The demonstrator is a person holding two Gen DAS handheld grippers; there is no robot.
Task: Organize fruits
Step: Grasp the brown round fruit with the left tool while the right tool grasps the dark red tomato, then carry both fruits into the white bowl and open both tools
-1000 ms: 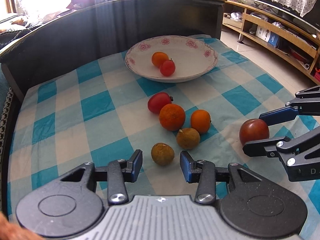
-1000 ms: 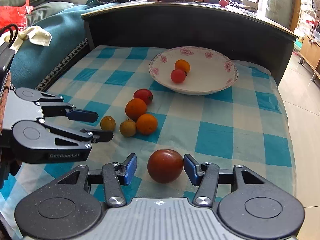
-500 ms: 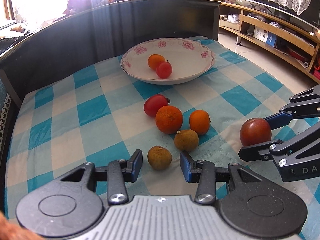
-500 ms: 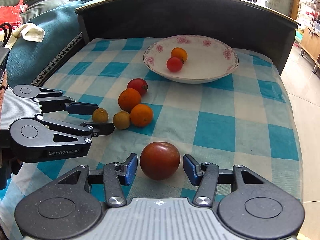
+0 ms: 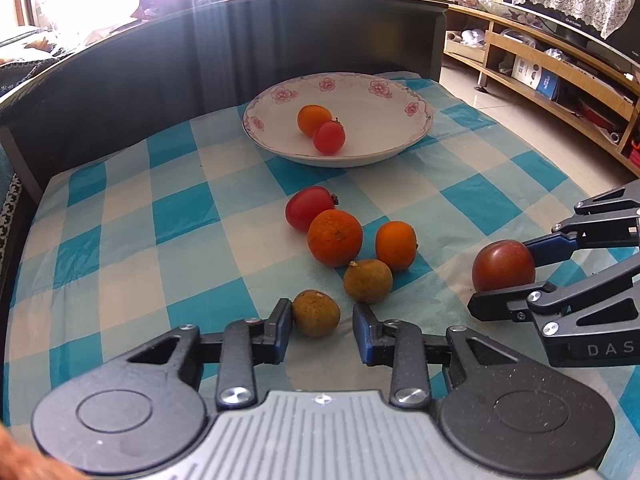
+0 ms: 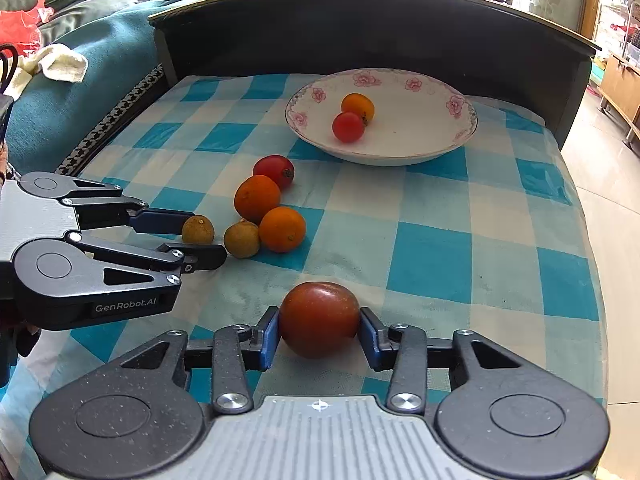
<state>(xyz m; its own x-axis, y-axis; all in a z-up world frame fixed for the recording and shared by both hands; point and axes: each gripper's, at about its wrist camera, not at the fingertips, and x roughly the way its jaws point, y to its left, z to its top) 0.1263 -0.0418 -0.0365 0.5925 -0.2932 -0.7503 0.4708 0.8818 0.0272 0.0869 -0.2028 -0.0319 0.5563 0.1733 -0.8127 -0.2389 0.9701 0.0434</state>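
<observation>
A white flowered bowl [image 5: 416, 136] at the back holds an orange fruit [image 5: 313, 119] and a red tomato [image 5: 329, 137]. On the checked cloth lie a red tomato [image 5: 308, 207], two oranges [image 5: 335, 237] [image 5: 396, 245] and two brown fruits. My left gripper [image 5: 320, 322] is open around the nearer brown fruit [image 5: 316, 312]; a gap shows on its right side. My right gripper [image 6: 318, 334] is closed on a dark red tomato [image 6: 319, 318] resting on the cloth. The other brown fruit [image 5: 368, 281] sits just beyond.
A dark curved board [image 5: 160, 64] walls the back of the table. The table's right edge drops to a tiled floor [image 6: 608, 208]. Wooden shelves [image 5: 560, 80] stand at the right; a teal sofa [image 6: 60, 92] lies at the left.
Both grippers moved forward. The brown fruit now sits between my left fingers. My right fingers closed in until they touch the dark red tomato.
</observation>
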